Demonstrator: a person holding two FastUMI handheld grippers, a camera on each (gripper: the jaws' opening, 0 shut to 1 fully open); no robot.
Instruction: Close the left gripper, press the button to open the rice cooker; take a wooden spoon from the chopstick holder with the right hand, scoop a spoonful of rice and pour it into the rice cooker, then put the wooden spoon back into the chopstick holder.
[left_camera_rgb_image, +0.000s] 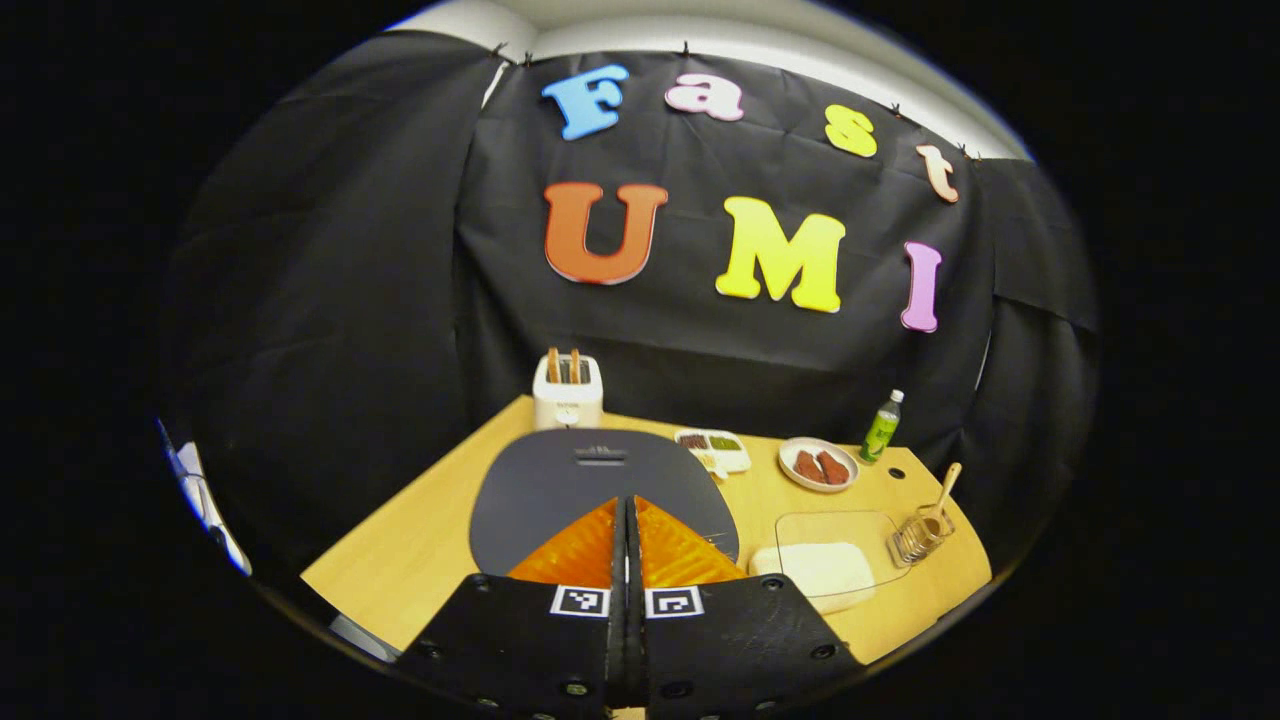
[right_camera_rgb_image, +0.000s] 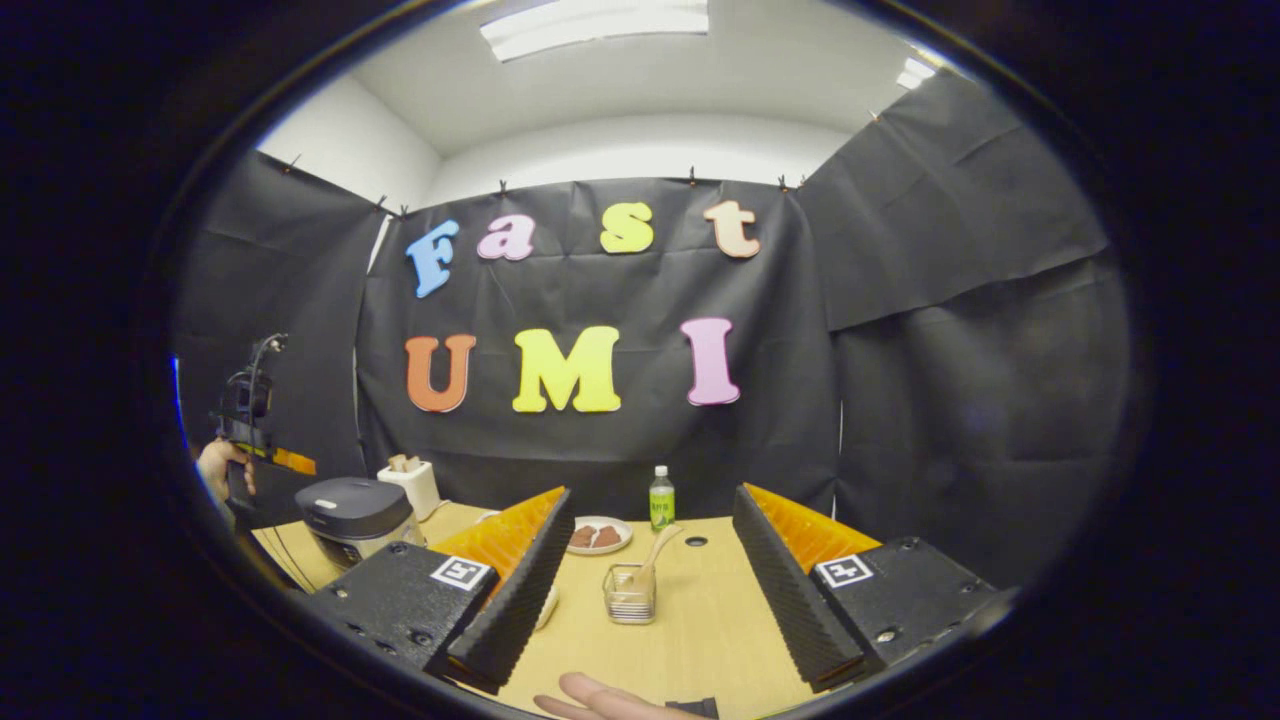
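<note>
One big wooden table (right_camera_rgb_image: 690, 620) holds all the things. The rice cooker (left_camera_rgb_image: 600, 490) sits on its left part with the lid down. The left gripper (left_camera_rgb_image: 630, 545) hangs over the lid, and its two fingers are pressed together with nothing between them. The right gripper (right_camera_rgb_image: 650, 560) has its fingers wide apart and holds nothing. Ahead of it stands the chopstick holder (right_camera_rgb_image: 630, 595), with the wooden spoon (right_camera_rgb_image: 655, 555) leaning in it.

My left gripper (left_camera_rgb_image: 630, 520) has its two fingers pressed flat together, tips pointing forward. My right gripper (right_camera_rgb_image: 650, 520) holds its fingers spread wide apart, nothing between them. A fingertip (right_camera_rgb_image: 590, 693) of my hand shows below them.
</note>
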